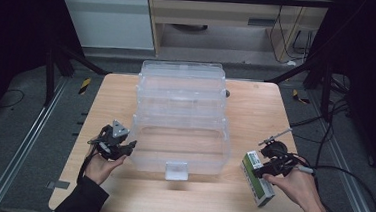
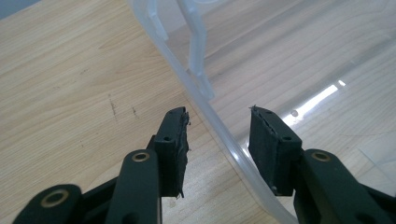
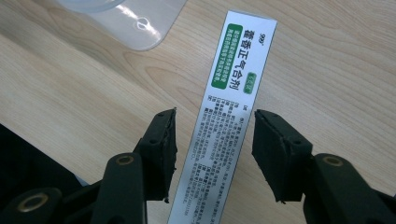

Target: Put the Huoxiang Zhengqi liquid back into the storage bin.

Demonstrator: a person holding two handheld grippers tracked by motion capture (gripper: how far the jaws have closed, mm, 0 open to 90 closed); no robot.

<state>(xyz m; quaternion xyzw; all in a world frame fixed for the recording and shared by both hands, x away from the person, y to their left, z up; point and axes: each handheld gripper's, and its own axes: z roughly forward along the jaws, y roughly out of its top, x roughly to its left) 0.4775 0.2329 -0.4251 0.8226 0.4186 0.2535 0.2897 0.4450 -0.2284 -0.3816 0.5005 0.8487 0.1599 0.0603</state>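
High view: clear plastic box [image 1: 179, 135], lid raised, mid-table [image 1: 256, 106]; left gripper [image 1: 115, 146] at its left wall, right gripper [image 1: 272, 161] over a white-and-green medicine carton [image 1: 257, 180] lying near the table's right front. Left gripper view: jaws parted, straddling the box rim [image 2: 219, 126] without pressing it. Right gripper view: jaws apart either side of the carton [image 3: 229, 116], gaps visible at both pads, nothing grasped.

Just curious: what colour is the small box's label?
White with green, clearest in the right gripper view: box.
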